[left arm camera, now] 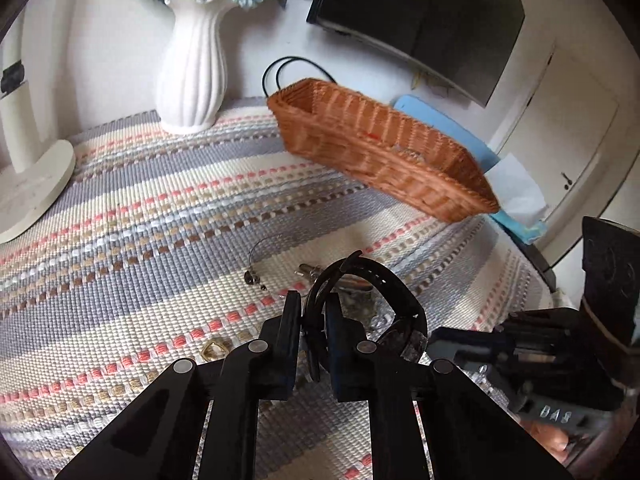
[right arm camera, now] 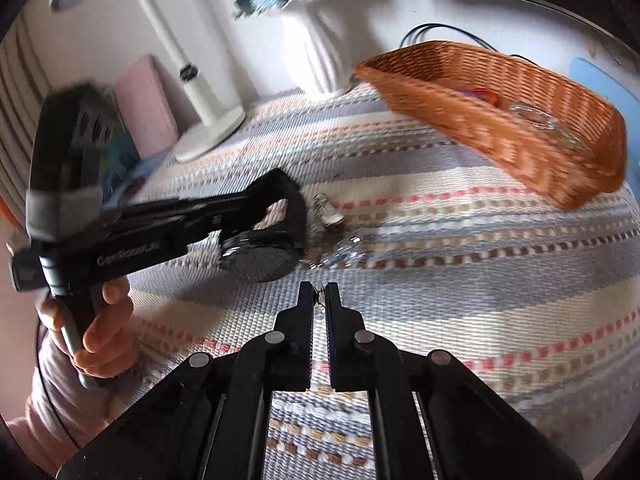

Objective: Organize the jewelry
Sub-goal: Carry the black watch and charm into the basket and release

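My left gripper [left arm camera: 313, 304] is shut on the strap of a black wristwatch [left arm camera: 384, 304], held just above the striped cloth; it also shows in the right wrist view [right arm camera: 296, 216] with the watch face [right arm camera: 260, 262] below it. My right gripper [right arm camera: 319, 294] is shut on a small earring [right arm camera: 320, 300]. A wire earring [left arm camera: 256, 268], a silver clasp piece [left arm camera: 310, 270] and a gold ring [left arm camera: 214, 350] lie on the cloth. A clear beaded piece [right arm camera: 346, 254] lies ahead of my right gripper. The wicker basket [left arm camera: 360, 152] holds some jewelry [right arm camera: 532, 114].
A white vase [left arm camera: 192, 76] with blue flowers stands at the back. A white lamp base [left arm camera: 32, 184] is at the left. A blue tissue box [left arm camera: 516, 196] sits behind the basket. A dark monitor [left arm camera: 420, 12] hangs above. A pink box [right arm camera: 148, 96] stands by the wall.
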Available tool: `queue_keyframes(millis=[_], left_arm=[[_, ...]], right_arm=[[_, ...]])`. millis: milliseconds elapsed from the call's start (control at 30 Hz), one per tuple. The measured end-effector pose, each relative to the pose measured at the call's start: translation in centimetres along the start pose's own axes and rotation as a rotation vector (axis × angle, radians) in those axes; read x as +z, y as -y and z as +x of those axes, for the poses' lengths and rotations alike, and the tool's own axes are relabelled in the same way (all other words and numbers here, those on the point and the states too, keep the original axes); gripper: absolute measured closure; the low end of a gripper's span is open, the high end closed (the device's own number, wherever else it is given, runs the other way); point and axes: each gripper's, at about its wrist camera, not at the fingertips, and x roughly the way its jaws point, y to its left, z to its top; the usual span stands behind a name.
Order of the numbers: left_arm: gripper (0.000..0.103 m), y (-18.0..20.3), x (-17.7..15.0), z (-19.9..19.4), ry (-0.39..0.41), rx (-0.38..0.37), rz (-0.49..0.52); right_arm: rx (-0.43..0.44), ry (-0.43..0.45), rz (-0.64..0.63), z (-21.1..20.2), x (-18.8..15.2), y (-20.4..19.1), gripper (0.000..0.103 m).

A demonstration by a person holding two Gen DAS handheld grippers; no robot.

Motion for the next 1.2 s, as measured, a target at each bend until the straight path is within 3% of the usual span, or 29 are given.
queue_keyframes(millis=[167,300,567,733,933,1100,1200], left_arm=[[0.091,-0.3,0.3,-1.7,0.044,-0.004,-0.026],[0.091,1.7,1.7,-3.3,0.071,0.009,0.011],[0.091,7.3,8.9,-4.6,0.153,-0.008,0.086],[0.090,9.0,13.8,-0.8,0.156,-0.020,0.064],[0.090,6.4,18.3,7.7,0.080,0.045,-0.074],[0.090,4.0,18.1,13.4,0.014,0.072,-0.167],[0.089,4.0,17.2,14.6,0.012,0.088,-0.151]], right_arm=[[0.006,0.043,0.044,-2.5,1.3,1.8,0.097],[-0.014,0.098,0.054,-4.7,2.9,3.1,0.097],[-0.110,0.229,0.136,-8.9,7.6,8.5,0.097],[-0.136,0.251,0.197,-8.5,9.8,12.8,0.097],[-0.131,0.212,0.244,-4.7,14.8,16.8,0.096],[-0.021,0.093,0.351,0.9,17.1,19.0,0.096],[-0.030,0.056,0.339,2.8,17.0,18.4,0.096]])
